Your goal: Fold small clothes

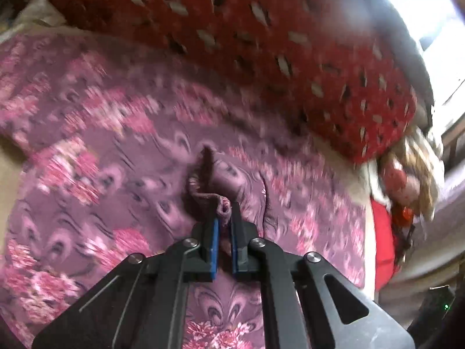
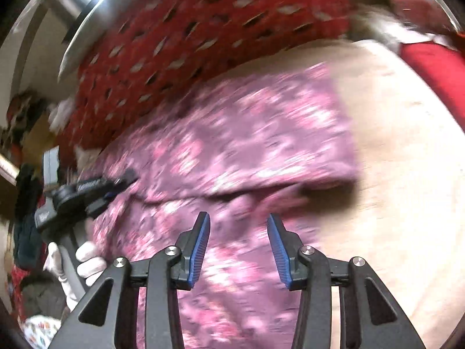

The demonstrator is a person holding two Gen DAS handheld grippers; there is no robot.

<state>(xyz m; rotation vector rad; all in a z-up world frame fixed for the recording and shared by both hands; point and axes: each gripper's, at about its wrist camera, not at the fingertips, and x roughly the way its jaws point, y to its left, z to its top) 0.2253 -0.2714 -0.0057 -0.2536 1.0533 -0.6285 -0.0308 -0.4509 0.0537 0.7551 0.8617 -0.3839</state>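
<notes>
Floral cloth (image 1: 122,133) edge pinched by left hand-held gripper (image 1: 223,218), right hand-held gripper (image 2: 238,226) spread; red blanket (image 1: 261,43) behind.

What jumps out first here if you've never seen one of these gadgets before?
The purple floral cloth fills both views, spread over a pale surface. In the left wrist view the left gripper pinches a bunched-up edge of it between blue pads, while the right gripper hangs open above the cloth. Behind lies a red patterned blanket.
</notes>
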